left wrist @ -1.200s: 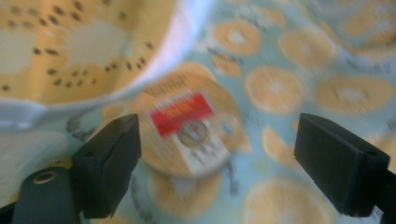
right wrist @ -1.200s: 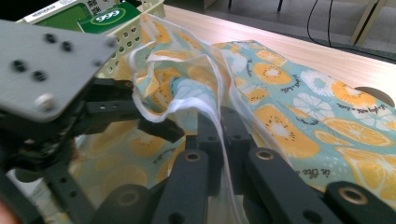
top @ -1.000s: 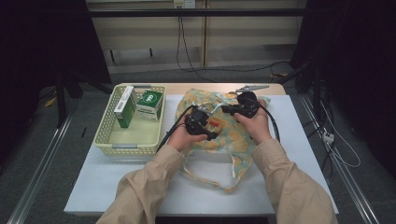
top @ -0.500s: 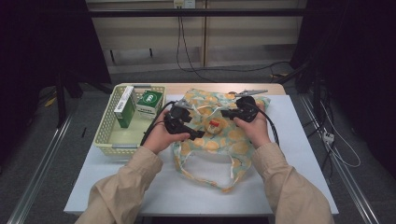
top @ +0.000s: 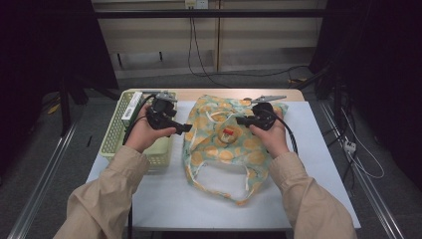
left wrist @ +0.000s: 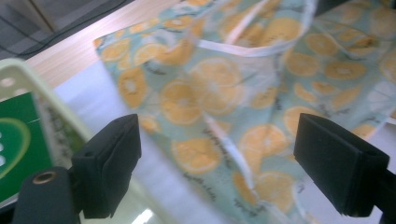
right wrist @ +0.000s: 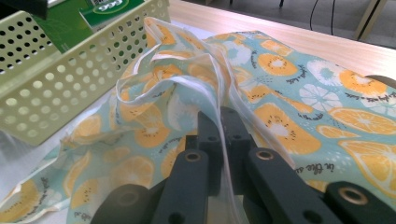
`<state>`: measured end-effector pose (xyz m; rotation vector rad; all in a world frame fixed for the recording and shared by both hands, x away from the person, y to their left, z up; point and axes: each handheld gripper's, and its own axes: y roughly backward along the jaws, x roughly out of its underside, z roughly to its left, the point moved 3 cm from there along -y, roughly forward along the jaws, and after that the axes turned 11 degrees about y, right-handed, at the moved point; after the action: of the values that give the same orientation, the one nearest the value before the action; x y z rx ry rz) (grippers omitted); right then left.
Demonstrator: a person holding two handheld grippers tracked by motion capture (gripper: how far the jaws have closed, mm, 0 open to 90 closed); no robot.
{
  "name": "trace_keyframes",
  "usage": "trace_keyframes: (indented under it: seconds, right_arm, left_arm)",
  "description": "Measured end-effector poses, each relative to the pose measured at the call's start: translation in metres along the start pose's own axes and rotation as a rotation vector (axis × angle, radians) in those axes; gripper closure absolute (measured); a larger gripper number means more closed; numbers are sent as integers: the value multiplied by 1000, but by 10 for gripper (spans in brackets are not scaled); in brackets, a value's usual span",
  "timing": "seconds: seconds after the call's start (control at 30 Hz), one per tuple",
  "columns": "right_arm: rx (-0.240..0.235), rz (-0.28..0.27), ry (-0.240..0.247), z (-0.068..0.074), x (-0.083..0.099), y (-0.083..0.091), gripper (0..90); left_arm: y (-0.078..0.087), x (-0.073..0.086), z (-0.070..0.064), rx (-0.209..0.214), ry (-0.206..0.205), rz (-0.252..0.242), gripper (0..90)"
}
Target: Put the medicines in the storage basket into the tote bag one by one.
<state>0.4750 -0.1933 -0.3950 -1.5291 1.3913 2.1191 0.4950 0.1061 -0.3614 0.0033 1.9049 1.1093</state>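
The orange-print bag point(top: 224, 144) lies flat at the centre of the bench point(top: 318, 164) in the high view; script on its fabric is too small to read. Green cartons point(right wrist: 100, 11) in the perforated basket point(top: 117, 134), at left, carry partial white lettering, unreadable. The right gripper point(right wrist: 219, 135) has its fingers pressed together, pinching the bag's white-edged rim. The left gripper point(left wrist: 233, 163) hovers over the bag's left edge, fingers spread wide, gripping nothing.
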Motion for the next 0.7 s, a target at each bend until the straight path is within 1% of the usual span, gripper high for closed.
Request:
trace_keyframes:
  seconds: [0.07,0.13,0.17,0.23,0.27,0.37,0.53,0.6,0.7]
  right_arm:
    - [-1,-2,-3,0,0,0,891]
    - [-2,-2,-5,-1,1,0,891]
    - [-2,-2,-5,-2,1,0,891]
    - [-1,-7,-9,-3,1,0,891]
    - [-2,-10,-10,-3,1,1,891]
    - [-1,-13,-11,-4,1,1,891]
    - [-5,-9,-5,-3,1,1,891]
    - [-4,-11,-2,-3,1,1,891]
    - [-7,-19,-5,-4,0,3,891]
  left_arm:
    - [1,0,8,-28,6,1,148]
    - [1,-1,14,-34,6,-3,147]
    - [2,-1,19,-47,4,-7,149]
    - [2,0,28,-67,32,-6,150]
    - [2,0,32,-76,38,-11,149]
    - [3,2,42,-90,69,-12,148]
    - [2,4,56,-129,91,-5,148]
    - [2,5,62,-143,93,2,147]
    - [1,6,70,-158,119,0,146]
